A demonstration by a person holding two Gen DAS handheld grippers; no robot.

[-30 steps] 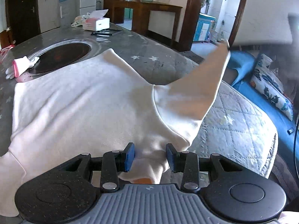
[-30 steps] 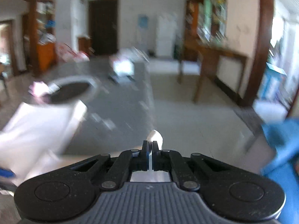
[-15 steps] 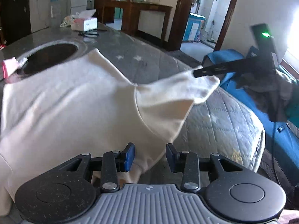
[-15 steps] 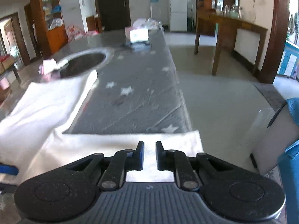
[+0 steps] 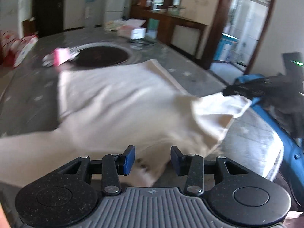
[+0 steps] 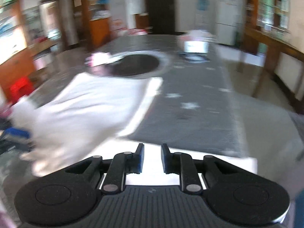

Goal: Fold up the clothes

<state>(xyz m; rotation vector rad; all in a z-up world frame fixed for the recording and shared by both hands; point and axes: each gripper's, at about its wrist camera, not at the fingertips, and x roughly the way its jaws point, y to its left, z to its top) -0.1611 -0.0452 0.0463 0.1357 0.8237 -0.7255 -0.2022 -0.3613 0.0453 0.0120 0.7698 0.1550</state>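
Observation:
A cream long-sleeved shirt (image 5: 117,102) lies spread on the grey star-patterned table (image 5: 191,74). In the left wrist view my left gripper (image 5: 152,159) is open just above the shirt's near edge, with cloth showing between its fingers but not pinched. One sleeve (image 5: 218,112) stretches to the right, and my right gripper (image 5: 241,91) sits over its end. From the right wrist view, the right gripper (image 6: 152,158) is open with the bright sleeve (image 6: 218,157) flat beneath it. The shirt body (image 6: 85,104) lies to the left. Both views are blurred.
A dark round inset (image 5: 100,57) sits in the table beyond the shirt, with a pink and white item (image 5: 58,57) at its left rim. A tissue box (image 5: 137,33) stands farther back. Blue upholstery (image 5: 275,129) borders the table's right edge. A wooden sideboard (image 5: 180,24) lines the wall.
The right gripper, shut on the raised sleeve a second ago, has come down to the table and opened, letting the sleeve go. The left gripper stayed open and swung its view leftward.

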